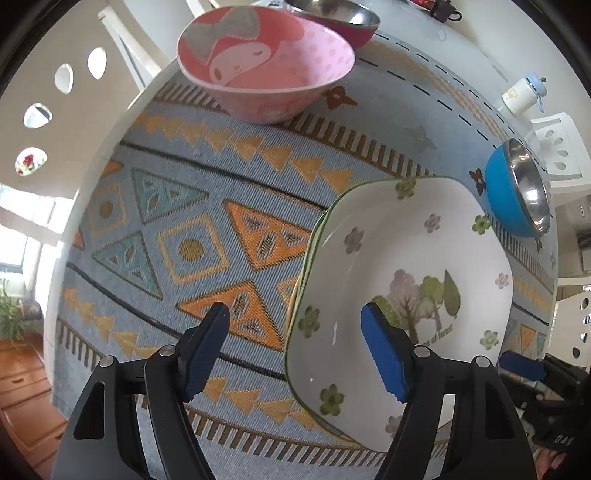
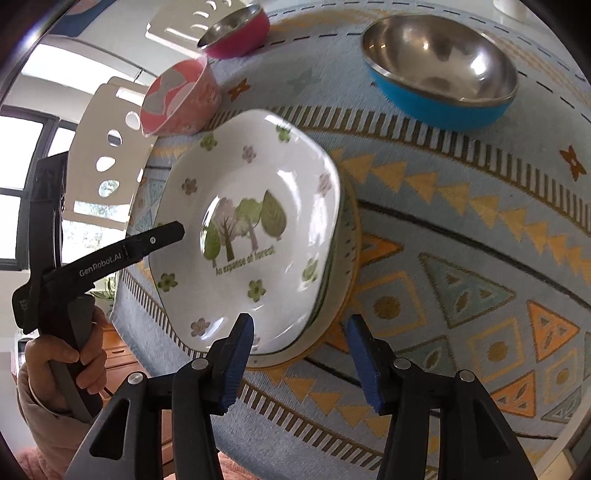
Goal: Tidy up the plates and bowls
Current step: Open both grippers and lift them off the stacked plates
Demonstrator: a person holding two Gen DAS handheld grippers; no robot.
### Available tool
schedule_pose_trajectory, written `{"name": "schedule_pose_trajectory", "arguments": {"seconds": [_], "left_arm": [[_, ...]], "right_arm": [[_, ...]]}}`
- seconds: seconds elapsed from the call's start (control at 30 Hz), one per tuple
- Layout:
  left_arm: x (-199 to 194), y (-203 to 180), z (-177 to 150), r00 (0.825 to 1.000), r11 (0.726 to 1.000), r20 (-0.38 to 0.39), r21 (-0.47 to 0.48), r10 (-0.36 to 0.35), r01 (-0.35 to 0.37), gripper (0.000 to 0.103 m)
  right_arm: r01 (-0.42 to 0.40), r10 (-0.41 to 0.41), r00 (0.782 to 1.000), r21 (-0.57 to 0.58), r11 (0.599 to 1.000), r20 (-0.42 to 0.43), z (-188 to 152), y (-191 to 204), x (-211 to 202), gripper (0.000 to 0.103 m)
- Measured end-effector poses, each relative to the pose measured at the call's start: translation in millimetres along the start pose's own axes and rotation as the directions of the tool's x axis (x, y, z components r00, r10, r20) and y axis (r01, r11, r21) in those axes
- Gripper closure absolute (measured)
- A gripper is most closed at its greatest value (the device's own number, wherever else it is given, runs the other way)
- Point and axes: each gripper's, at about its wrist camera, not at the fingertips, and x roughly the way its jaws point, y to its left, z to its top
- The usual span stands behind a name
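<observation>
patterned blue cloth (image 1: 207,236) | white perforated chair (image 2: 107,155) | small white jar (image 1: 521,94) | wooden drawers (image 1: 26,398)

A patterned blue tablecloth (image 2: 461,236) carries stacked plates (image 2: 255,221), a pink bowl (image 1: 266,62) and steel bowls (image 2: 439,62).

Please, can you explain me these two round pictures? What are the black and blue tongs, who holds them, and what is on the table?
No robot here: a person holds a hand-held gripper in each hand, each with a fisheye camera looking along its two blue-padded fingers. One picture comes from the left hand-held gripper, the other from the right hand-held gripper. The right view also shows the person's hand gripping the left tool.

On the patterned blue woven tablecloth lie a white square plate with painted trees, stacked on other plates, a pink cartoon bowl, a blue steel-lined bowl and a magenta steel-lined bowl.

Both grippers are open; nothing is held.
</observation>
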Motion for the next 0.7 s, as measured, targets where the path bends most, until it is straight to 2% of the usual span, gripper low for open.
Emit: {"name": "schedule_pose_trajectory", "arguments": {"seconds": [0.4,0.6,0.7], "left_arm": [[-10,-47,30,1.0,0.999,0.005,0.044,0.013,-0.014,0.031],[-21,-83,55,0.998,0.996,0.03,0.07,-0.054,0.052,0.031],[-20,-106,70,0.995,0.991,0.038,0.099,-0.089,0.085,0.031]], "right_arm": [[-0.053,0.05,0.994,0.028,0.998,0.096,37,-22,-30,0.052],[-0.102,0.089,0.978,0.057,0.993,0.191,64,-37,-62,0.052],[-0.1,0.075,0.968,0.095,0.99,0.241,78,-53,-77,0.051]]}}
